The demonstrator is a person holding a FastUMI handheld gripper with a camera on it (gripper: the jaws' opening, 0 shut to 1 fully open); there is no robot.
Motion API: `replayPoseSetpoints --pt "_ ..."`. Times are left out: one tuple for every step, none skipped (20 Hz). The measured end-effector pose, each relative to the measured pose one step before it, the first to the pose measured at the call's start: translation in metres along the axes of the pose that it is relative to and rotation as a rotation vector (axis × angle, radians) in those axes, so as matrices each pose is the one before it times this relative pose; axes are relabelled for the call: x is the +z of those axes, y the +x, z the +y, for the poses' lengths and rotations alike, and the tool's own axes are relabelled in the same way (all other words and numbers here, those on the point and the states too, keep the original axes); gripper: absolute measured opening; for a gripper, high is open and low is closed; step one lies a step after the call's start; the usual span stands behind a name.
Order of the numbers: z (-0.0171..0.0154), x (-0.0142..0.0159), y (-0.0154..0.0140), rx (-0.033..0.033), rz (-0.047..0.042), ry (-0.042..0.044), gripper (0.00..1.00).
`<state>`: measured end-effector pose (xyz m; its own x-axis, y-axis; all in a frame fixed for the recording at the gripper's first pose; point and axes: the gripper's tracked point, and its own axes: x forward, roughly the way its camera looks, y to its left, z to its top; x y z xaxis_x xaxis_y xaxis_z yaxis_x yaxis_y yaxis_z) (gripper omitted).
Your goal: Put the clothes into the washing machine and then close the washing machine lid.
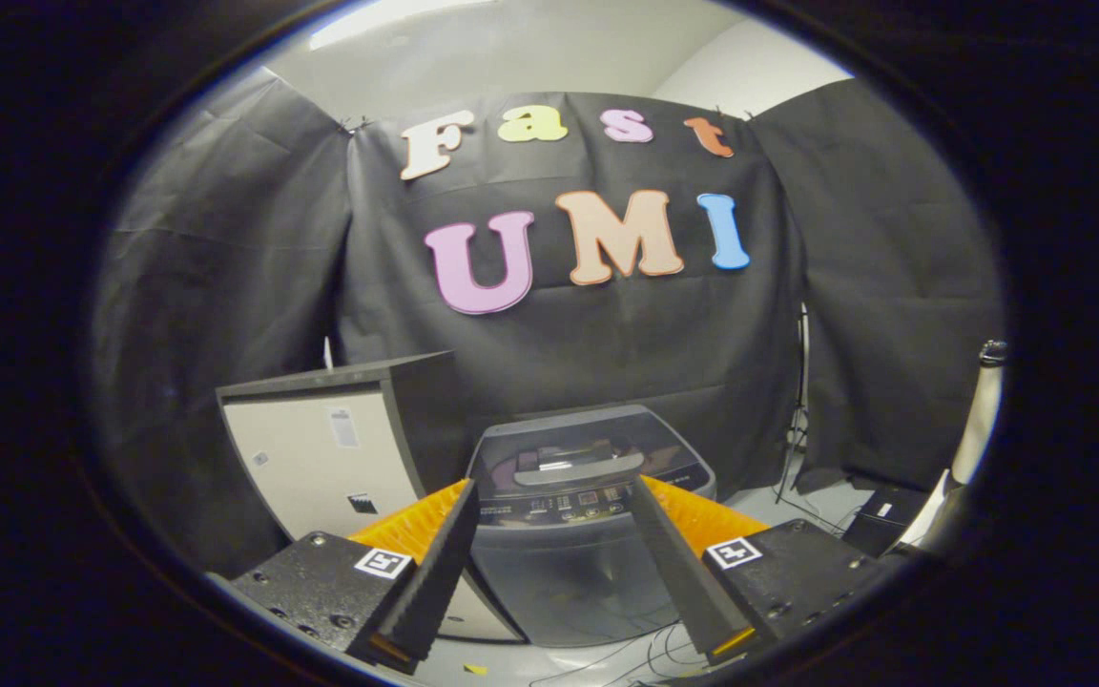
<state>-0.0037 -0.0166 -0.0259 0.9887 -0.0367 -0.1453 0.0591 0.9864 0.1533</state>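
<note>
Two fingers of the gripper (554, 563) are standing wide apart and holding nothing, while the washing machine (580, 520) is sitting straight ahead, framed between and beyond them, its lid (576, 453) looking down; clothes cannot be made out.

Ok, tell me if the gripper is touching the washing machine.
Apart. In the gripper view the gripper is open and holds nothing; the washing machine, lid down, stands beyond the fingertips with floor visible under them.
</note>
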Motion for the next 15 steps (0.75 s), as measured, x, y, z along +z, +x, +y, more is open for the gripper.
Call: replayPoseSetpoints --pt "0.00042 -0.00145 -0.00184 0.01536 -0.00086 -0.01204 0.97" --pt "0.00183 0.00090 -0.00259 0.01640 -0.00655 -0.01603 0.97" --pt "0.00018 0.00128 -0.00291 0.01109 -0.00994 -0.01738 0.97" --pt "-0.00282 0.00371 -0.00435 -0.00022 -0.01979 -0.01852 0.97" --pt "-0.00608 0.00535 -0.00419 -0.00268 -0.02073 -0.00877 0.97" --pt "-0.00426 0.00386 -0.00200 0.00290 -0.01429 -0.00229 0.97" --pt "-0.00568 0.00114 -0.00242 -0.00266 -0.00957 0.01070 0.97" --pt "-0.00866 0.00303 -0.00240 -0.01290 -0.00944 0.02314 0.97" --pt "-0.01114 0.00558 -0.00399 -0.02105 -0.02255 0.03130 0.97" --pt "-0.00971 0.00738 -0.00272 -0.01176 -0.02154 0.02488 0.97" --pt "-0.00756 0.00523 -0.00399 -0.00986 -0.02239 0.01712 0.97" --pt "-0.00856 0.00440 -0.00205 -0.01265 -0.01813 0.00758 0.97" --pt "-0.01058 0.00151 -0.00092 -0.01929 -0.01554 0.00050 0.97" --pt "-0.00841 0.00067 0.00082 -0.01709 -0.00143 -0.00320 0.97" --pt "-0.00407 -0.00390 0.00126 -0.00796 0.00746 -0.00480 0.97"
